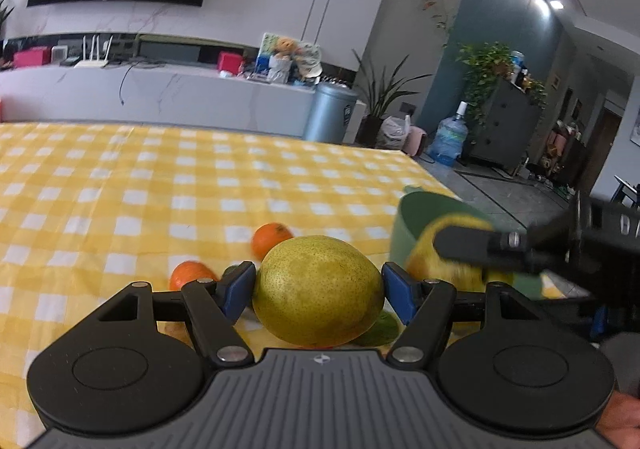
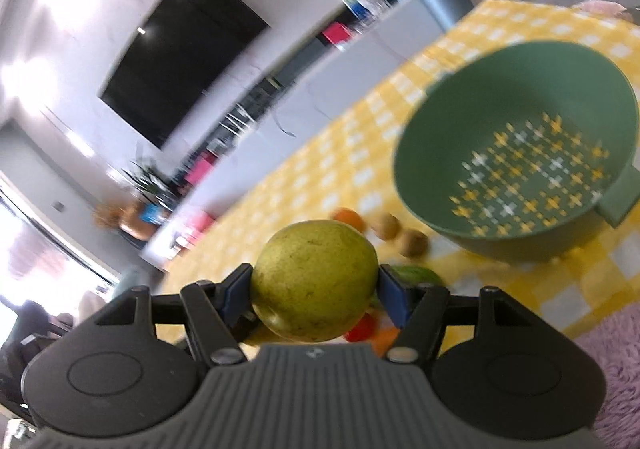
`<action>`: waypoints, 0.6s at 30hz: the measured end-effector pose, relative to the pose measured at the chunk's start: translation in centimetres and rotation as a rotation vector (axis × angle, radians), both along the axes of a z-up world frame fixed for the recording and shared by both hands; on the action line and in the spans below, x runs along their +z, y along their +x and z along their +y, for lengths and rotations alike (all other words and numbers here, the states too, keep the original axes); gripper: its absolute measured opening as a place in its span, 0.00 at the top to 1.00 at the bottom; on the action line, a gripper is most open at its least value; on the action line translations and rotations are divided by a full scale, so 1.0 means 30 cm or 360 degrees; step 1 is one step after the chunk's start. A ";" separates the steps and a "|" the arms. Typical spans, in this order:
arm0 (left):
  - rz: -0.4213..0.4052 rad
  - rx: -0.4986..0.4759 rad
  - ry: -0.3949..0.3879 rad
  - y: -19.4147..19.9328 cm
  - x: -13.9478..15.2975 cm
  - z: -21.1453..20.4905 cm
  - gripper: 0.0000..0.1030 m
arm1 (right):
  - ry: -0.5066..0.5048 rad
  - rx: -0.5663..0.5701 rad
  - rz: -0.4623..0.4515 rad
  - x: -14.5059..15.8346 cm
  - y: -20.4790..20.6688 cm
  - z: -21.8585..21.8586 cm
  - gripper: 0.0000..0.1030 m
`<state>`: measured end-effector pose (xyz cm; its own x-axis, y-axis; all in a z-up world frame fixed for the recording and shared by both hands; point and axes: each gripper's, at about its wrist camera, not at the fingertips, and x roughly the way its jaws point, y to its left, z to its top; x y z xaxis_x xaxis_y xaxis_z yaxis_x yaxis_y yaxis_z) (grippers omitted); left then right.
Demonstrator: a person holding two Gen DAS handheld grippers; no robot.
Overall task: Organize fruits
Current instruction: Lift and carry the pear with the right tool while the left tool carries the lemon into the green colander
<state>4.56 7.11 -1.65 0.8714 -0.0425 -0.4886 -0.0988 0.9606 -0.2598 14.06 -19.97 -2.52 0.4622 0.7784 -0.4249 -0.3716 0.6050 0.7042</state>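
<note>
Two yellow-green pears, each with finely speckled skin, are held up off a tabletop (image 1: 120,185) covered in a yellow-and-white checked cloth. In the left wrist view, the left claw (image 1: 319,287) is clamped on one pear (image 1: 318,291), its blue pads pressing the fruit's left and right sides; this left-claw pear looks broad and rounded, its long axis running roughly crosswise between the pads, though which end carries the stem cannot be told. In the right wrist view, the right claw (image 2: 315,289) is likewise clamped on a second pear (image 2: 315,281), rounder in outline, with a dimpled end turned down and to the left. A green colander (image 2: 516,153) with cross-shaped holes in its bottom sits on the tabletop, beyond and to the right of the right-claw pear, and nothing lies inside it. In the left wrist view the colander appears at the right edge, partly hidden by the right claw and its blurred fruit passing in front. Left of the colander, on the cloth, lie two oranges (image 1: 271,239) and two small brown kiwis (image 2: 386,226). Something green (image 2: 416,274), red and orange pokes out just beneath the held pears, too hidden to name.
</note>
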 end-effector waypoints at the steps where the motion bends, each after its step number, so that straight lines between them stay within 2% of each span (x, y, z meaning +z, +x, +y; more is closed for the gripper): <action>1: -0.0014 0.0003 0.0016 -0.001 0.018 -0.015 0.23 | 0.0040 0.0001 -0.0025 0.009 0.000 -0.006 0.37; 7: -0.0120 -0.0068 -0.0006 0.010 0.119 -0.074 0.23 | 0.0267 -0.0063 -0.0227 0.102 -0.013 -0.090 0.37; 12: -0.0105 -0.0222 -0.0005 0.066 0.146 -0.151 0.23 | 0.0188 -0.0283 -0.0361 0.136 -0.021 -0.183 0.37; 14: -0.0096 -0.0279 -0.0004 0.107 0.142 -0.188 0.23 | 0.0163 -0.0349 -0.0343 0.132 -0.003 -0.222 0.37; 18: -0.0047 -0.0366 0.0056 0.200 0.118 -0.263 0.23 | 0.0258 -0.0463 -0.0243 0.082 0.043 -0.318 0.37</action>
